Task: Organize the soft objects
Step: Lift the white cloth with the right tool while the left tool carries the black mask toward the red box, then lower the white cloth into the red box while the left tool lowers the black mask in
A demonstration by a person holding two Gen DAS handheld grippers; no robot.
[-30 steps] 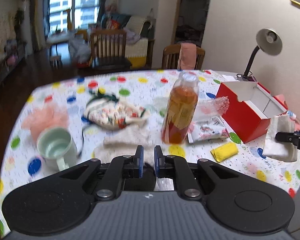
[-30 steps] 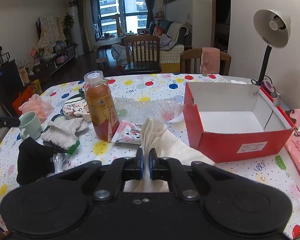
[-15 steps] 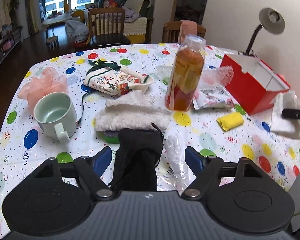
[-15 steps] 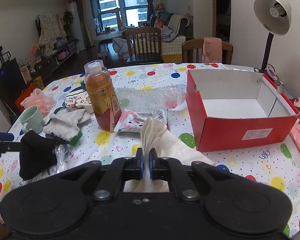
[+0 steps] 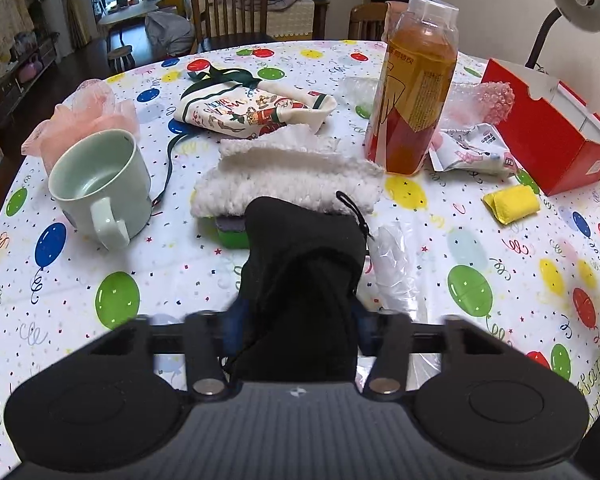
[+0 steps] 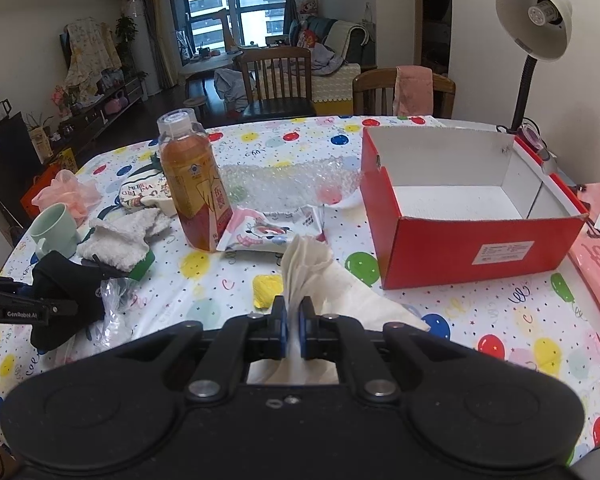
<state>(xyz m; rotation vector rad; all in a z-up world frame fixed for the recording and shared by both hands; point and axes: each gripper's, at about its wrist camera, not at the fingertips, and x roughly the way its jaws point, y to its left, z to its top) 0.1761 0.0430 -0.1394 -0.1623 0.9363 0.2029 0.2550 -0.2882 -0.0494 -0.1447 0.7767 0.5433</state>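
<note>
Black pouch (image 5: 304, 276) of soft matte fabric sits slumped between the pads of my left gripper (image 5: 296, 324); its drawstring cord curls off the upper right corner, and its far end overlaps the fluffy white towel (image 5: 288, 176); the jaws have just been closing on it, and the blue pads now press into its sides, so I call it gripped. In the right wrist view the same pouch shows at the table's left edge, just this side of the towel. My right gripper (image 6: 294, 322) is clamped on a cream cloth (image 6: 312, 272), which rises in a pleated fan above the pads and drapes flat toward the red box (image 6: 460, 248).

Taking the towel as my landmark; a crinkled clear plastic bag (image 5: 392, 268) lies nearer me and to the right, touching the pouch; a green sponge (image 5: 232, 236) pokes out from under the towel's near edge; the pale green mug (image 5: 100, 184) stands to its left with a pink mesh puff (image 5: 88, 116) behind that; a printed Christmas pouch (image 5: 252, 112) lies just beyond; the tea bottle (image 5: 416, 80) stands upright to the right; a folded yellow cloth (image 5: 510, 204) lies farther right, apart from the rest. The red box, cardboard with a white inside, is open-topped and bare within; open tablecloth (image 5: 140, 272) lies left of the pouch, below the mug.
</note>
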